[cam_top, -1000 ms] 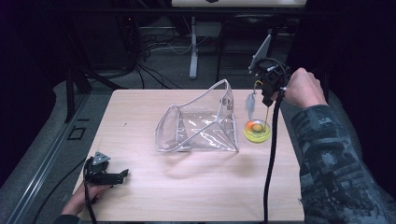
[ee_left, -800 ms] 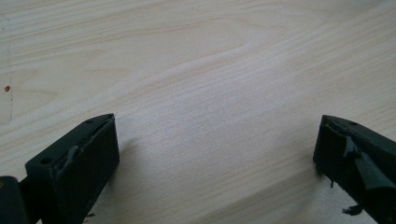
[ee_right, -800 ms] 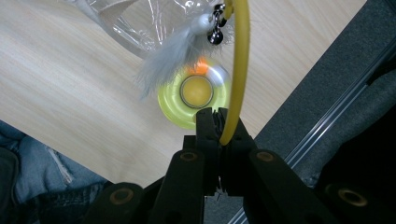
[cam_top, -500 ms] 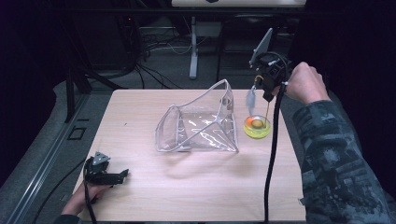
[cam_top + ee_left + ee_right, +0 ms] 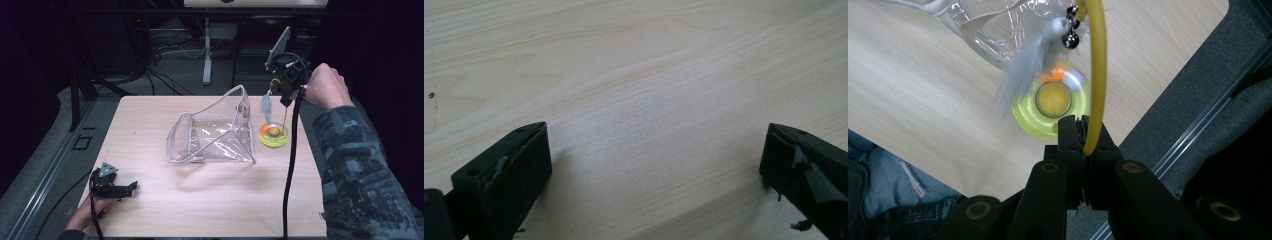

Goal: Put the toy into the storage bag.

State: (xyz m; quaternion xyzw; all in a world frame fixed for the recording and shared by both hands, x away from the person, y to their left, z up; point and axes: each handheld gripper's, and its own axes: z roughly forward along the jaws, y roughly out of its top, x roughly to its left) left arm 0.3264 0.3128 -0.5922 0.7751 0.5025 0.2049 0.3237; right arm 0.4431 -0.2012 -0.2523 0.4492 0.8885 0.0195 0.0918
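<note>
Two grippers are in my hands here, and only one is working. My right gripper (image 5: 286,97) hangs above the far right corner of the pale wood-grain desk (image 5: 200,205), its jaws clamped together on a thin yellow rubbery wand (image 5: 1095,75). I hold it high, I judge, so that the wand's curved stem and the grey feather tassel (image 5: 1028,55) with small metal bells can dangle free instead of dragging on the desk. The tassel hangs just above a round translucent yellow-green plastic toy base (image 5: 273,135) with an orange centre, which sits on the desk just beside the right side of the clear soft plastic pouch (image 5: 212,132). From the right gripper view I look straight down the jaws onto that disc, so the wand is lined up over it; whether the feather touches it I cannot tell.

The pouch is glossy, creased film with pale edging, propped open towards the left, one corner standing up, probably so that things can be slid in. The feather is soft and wispy, the stem smooth and bendy, the disc hard and shiny.

My left gripper (image 5: 117,189) lies parked at the near left corner, well apart from everything, jaws wide apart over bare wood with nothing between them.
</note>
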